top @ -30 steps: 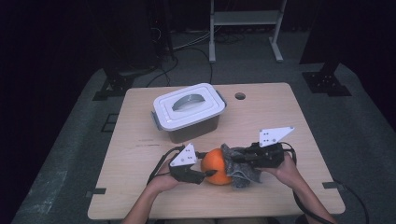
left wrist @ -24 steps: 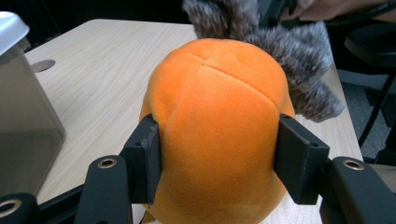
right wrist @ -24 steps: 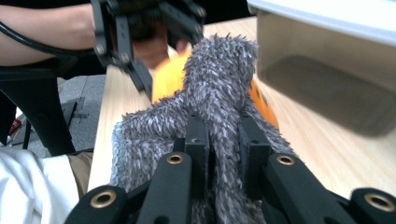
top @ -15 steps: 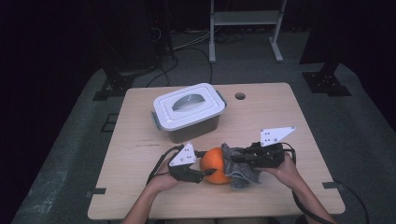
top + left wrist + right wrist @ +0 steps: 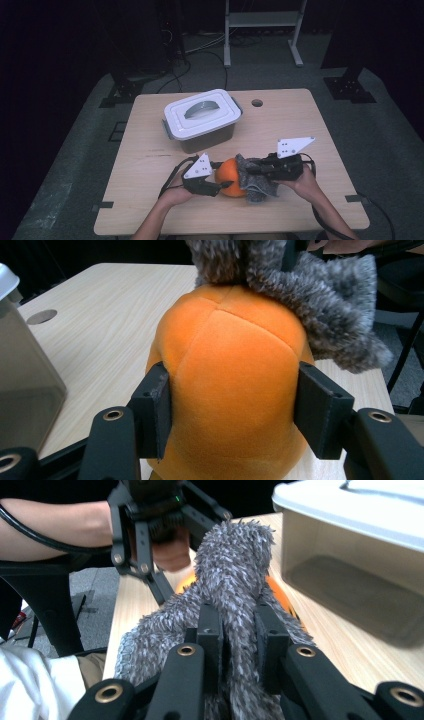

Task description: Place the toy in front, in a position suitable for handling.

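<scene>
An orange plush ball (image 5: 231,176) rests on the wooden table (image 5: 150,165) near its front edge. My left gripper (image 5: 220,176) comes at it from the left, and in the left gripper view both pads press into the sides of the ball (image 5: 230,365), so my left gripper (image 5: 232,410) is shut on it. A grey fuzzy cloth (image 5: 256,184) drapes over the ball's right side. My right gripper (image 5: 250,170) is shut on a fold of that cloth (image 5: 235,575), pinched tight at my right gripper (image 5: 239,635). The cloth (image 5: 310,290) covers the ball's far top.
A clear plastic box with a white handled lid (image 5: 202,117) stands behind the ball, close to both grippers. Its wall (image 5: 360,580) lies on the right of the right gripper view. A round cable hole (image 5: 257,103) is at the table's back. Dark floor surrounds the table.
</scene>
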Motion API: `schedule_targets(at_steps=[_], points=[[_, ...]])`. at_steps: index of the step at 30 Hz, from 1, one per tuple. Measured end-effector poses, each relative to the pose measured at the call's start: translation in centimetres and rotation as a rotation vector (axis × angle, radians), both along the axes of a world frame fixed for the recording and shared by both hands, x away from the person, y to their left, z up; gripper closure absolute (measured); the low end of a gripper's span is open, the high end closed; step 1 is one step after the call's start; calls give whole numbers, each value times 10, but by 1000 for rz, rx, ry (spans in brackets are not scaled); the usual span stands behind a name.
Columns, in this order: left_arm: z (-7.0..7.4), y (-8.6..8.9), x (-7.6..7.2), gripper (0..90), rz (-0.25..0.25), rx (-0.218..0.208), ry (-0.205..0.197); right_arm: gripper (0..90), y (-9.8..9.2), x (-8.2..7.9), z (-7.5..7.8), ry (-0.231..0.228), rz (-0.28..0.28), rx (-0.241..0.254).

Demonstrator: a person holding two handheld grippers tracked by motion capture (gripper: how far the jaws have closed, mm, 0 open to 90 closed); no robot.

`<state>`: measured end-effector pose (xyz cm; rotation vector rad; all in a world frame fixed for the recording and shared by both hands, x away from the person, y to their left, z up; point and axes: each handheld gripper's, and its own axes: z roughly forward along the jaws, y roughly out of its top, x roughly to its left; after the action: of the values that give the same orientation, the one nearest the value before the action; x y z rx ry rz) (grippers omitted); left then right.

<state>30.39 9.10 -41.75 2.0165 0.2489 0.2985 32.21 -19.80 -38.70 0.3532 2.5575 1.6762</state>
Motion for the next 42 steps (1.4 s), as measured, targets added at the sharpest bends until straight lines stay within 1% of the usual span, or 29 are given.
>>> schedule_targets(at_steps=[3,5,6,7,9,10,11,12,13,14,15,17,20,23,24,26,27,29,32,34,36,37,39,41,42], points=[[-1,1,1,365,-9,-5,6,767,3,-1,1,-12,5,-2],[-4,2,4,287,-15,-22,13,767,1,0,-2,-3,4,-9],[-6,4,5,229,-22,-40,11,767,0,0,-4,3,1,-8],[-7,4,6,189,-26,-50,9,768,-2,1,-5,4,1,-5],[-10,3,9,110,-23,-55,0,768,-5,1,-8,12,-1,2],[-11,2,9,97,-30,-62,8,767,-7,2,-9,16,-4,4],[-13,1,11,99,-43,-69,21,767,-7,2,-9,18,-1,6],[-16,0,12,112,-53,-67,29,766,-8,2,-10,24,3,6],[-20,-1,13,119,-55,-75,38,765,-9,2,-10,24,4,2],[-20,-1,13,153,-54,-82,42,765,-9,2,-10,23,-1,-10],[-20,-1,12,206,-43,-82,35,765,-10,3,-10,21,-2,-12],[-15,-3,10,295,-23,-61,31,765,-12,4,-9,21,-8,-12],[-6,-9,3,342,-1,-27,19,766,-11,3,-3,13,-8,-3],[-1,-16,-3,350,4,3,8,766,-5,1,7,-9,11,6],[0,-19,-4,350,2,13,5,766,-1,1,11,-20,19,1],[1,-20,-6,351,8,18,0,766,7,0,16,-40,29,-17],[1,-18,-5,353,16,19,4,766,8,0,16,-43,29,-25],[0,-17,-5,359,16,17,6,766,8,1,15,-40,29,-25],[2,-11,-4,359,30,13,4,766,1,3,9,-28,11,-21],[4,-9,-3,359,37,6,5,766,-6,3,5,-15,-7,-28],[4,-9,-3,359,35,6,7,766,-12,3,2,-5,-20,-32],[4,-11,-4,359,34,10,3,766,-13,3,2,-3,-20,-33],[5,-12,-4,357,34,14,1,766,-10,1,6,-16,-11,-35],[5,-14,-5,353,30,10,3,766,-5,0,10,-25,2,-30],[5,-17,-7,353,25,15,-1,765,-1,-1,13,-35,10,-33]])
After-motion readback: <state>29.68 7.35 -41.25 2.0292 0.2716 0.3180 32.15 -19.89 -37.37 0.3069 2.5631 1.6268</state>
